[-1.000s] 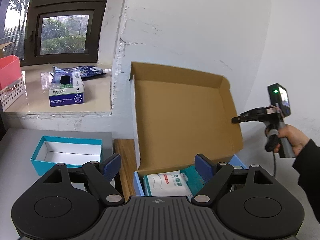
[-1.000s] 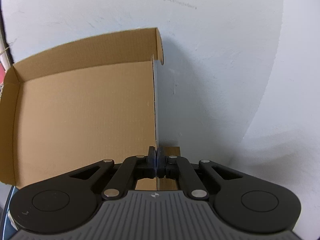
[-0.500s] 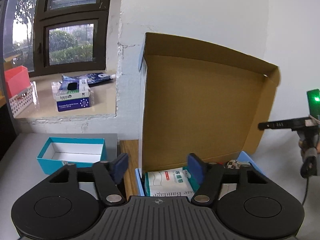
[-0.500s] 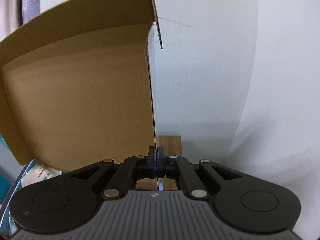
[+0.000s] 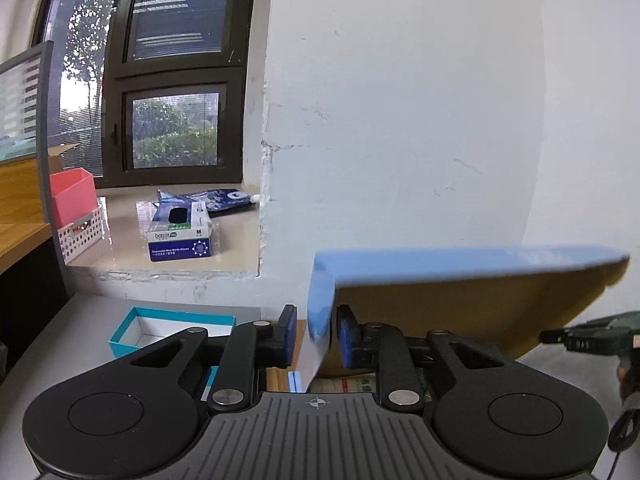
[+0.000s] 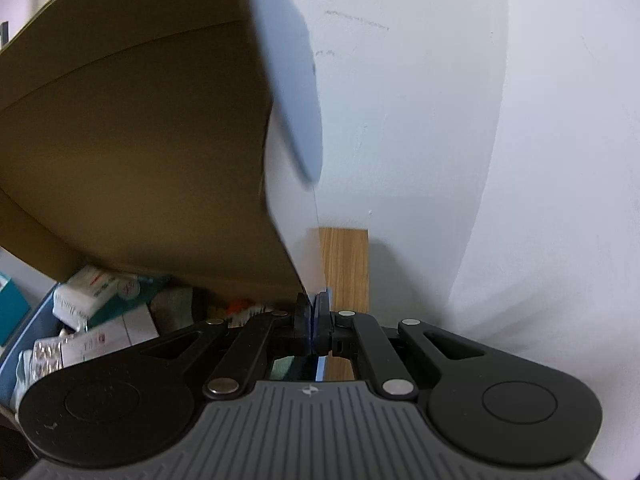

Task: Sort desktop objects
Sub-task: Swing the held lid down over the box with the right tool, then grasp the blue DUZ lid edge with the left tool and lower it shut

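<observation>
A blue cardboard box lid (image 5: pixel 460 272) with a brown inside (image 6: pixel 140 140) tilts low over its box (image 6: pixel 16 344), which holds several medicine packs (image 6: pixel 92 312). My right gripper (image 6: pixel 312 320) is shut on the lid's right side flap; it also shows at the right edge of the left wrist view as the right gripper (image 5: pixel 580 340). My left gripper (image 5: pixel 316 336) straddles the lid's left side flap. Its right pad touches the flap, and a small gap shows at the left pad. A bandage pack (image 5: pixel 348 382) peeks out under the lid.
A teal open box (image 5: pixel 160 328) sits on the grey desk to the left. On the windowsill lie a glove box (image 5: pixel 180 236), a blue pouch (image 5: pixel 216 200) and a pink basket (image 5: pixel 74 200). A white wall stands close behind, and a wooden strip (image 6: pixel 344 264) runs beside the box.
The lid has swung from upright down towards the box, carried by the right gripper. My left gripper's fingers have narrowed around the lid's left flap.
</observation>
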